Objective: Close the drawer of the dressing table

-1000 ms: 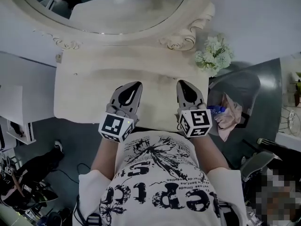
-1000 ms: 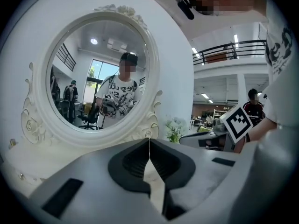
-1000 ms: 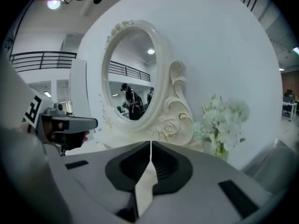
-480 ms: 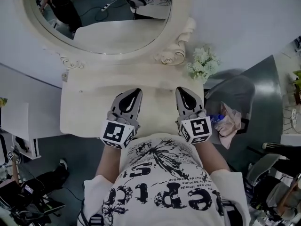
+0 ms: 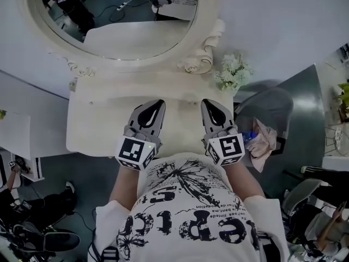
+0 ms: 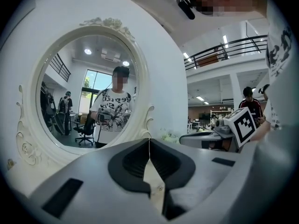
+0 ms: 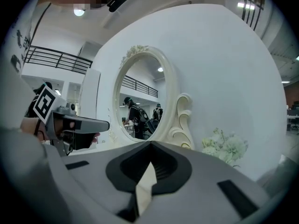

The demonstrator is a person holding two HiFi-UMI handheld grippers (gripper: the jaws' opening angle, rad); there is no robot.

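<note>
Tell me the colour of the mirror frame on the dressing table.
Cream white, with carved scrollwork. The mirror frame shows best in the head view.

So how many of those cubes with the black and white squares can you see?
2. One cube sits on the left gripper, near the person's shirt; the other cube sits on the right gripper beside it. No more show, though some could be hidden.

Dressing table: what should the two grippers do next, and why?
Probably lower both to the dressing table's front edge and push there. The left gripper and right gripper are shut, empty, poised over the top; no drawer front shows, so I can't confirm it's closed.
</note>
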